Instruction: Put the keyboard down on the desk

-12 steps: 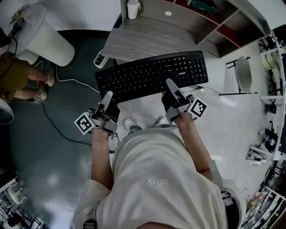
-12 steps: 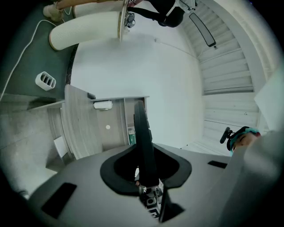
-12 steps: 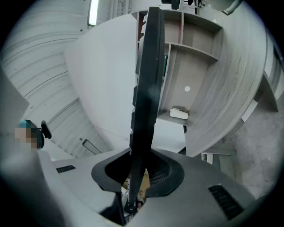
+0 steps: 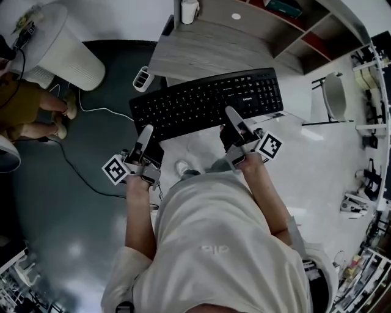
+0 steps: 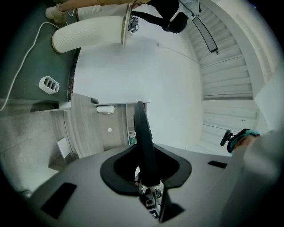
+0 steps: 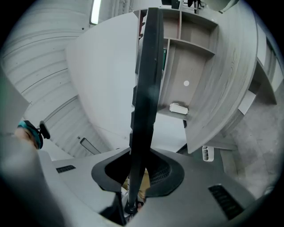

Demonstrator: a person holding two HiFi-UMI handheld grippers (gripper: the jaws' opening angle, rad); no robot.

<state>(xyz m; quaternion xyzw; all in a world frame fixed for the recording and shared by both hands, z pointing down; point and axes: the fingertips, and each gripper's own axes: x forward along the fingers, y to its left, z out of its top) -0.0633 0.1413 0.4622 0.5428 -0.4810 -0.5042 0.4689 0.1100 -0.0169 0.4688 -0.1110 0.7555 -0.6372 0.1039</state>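
Observation:
A black keyboard hangs level in the air just in front of the grey wooden desk, its far edge overlapping the desk's front. My left gripper is shut on the keyboard's near edge towards its left end. My right gripper is shut on the near edge right of the middle. In the left gripper view the keyboard shows edge-on, pinched between the jaws of the left gripper. The right gripper view has the same edge-on keyboard clamped by the right gripper, with the desk beyond.
A white cup stands at the desk's back edge, with shelves to its right. A white cylinder, a power strip and a cable lie on the dark floor at left, near a seated person.
The head view has shifted slightly. The keyboard stays held in both grippers at about the same place in front of the desk.

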